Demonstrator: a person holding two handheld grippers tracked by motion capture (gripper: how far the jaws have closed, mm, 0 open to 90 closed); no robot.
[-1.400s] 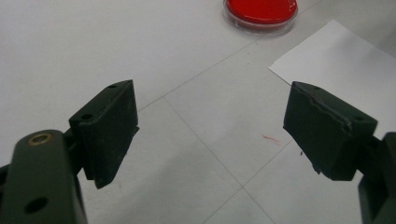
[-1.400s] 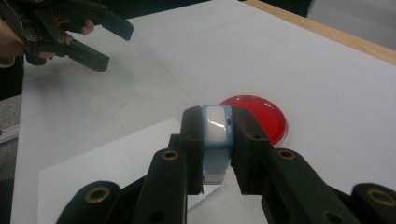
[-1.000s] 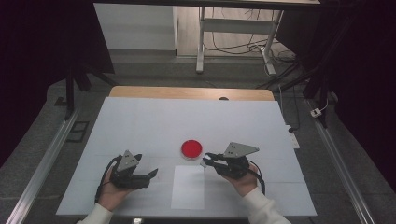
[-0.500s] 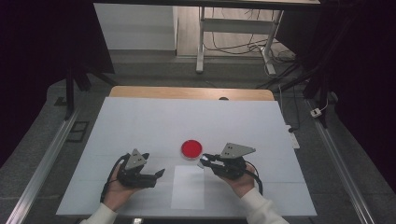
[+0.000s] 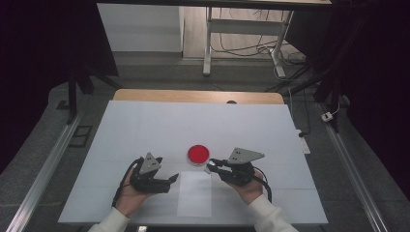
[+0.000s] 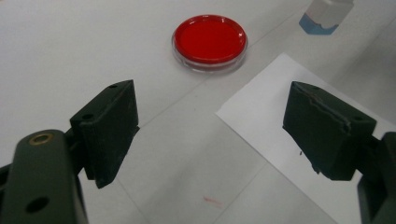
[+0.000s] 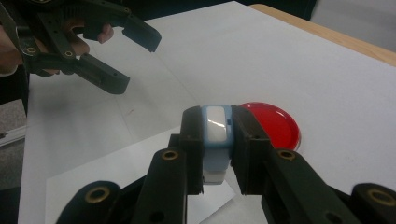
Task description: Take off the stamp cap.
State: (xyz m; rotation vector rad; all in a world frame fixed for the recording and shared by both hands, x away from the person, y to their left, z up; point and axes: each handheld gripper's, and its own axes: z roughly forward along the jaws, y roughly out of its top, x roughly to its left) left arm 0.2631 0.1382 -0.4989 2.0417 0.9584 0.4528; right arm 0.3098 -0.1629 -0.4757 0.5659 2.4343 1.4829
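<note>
A round red dish [image 5: 198, 154] with a clear rim lies on the white table, between and just beyond my two grippers. My right gripper [image 5: 212, 166] is shut on a small white-and-blue piece [image 7: 215, 154], held just above the table to the right of the dish [image 7: 276, 127]. My left gripper [image 5: 170, 180] hovers at the near left of the dish with its jaws wide open and nothing between them. In the left gripper view the dish [image 6: 208, 42] lies ahead of the open left gripper [image 6: 210, 121], and the white-and-blue piece [image 6: 324, 16] sits at the top right.
A white sheet of paper [image 5: 194, 194] lies flat near the table's front edge, between the two hands. The table's wooden far edge [image 5: 198, 96] runs behind. Metal rails [image 5: 48, 164] flank the table, and cables lie on the floor beyond.
My left gripper has moved right, toward the paper's corner and the dish. The right gripper has kept still with the piece in it.
</note>
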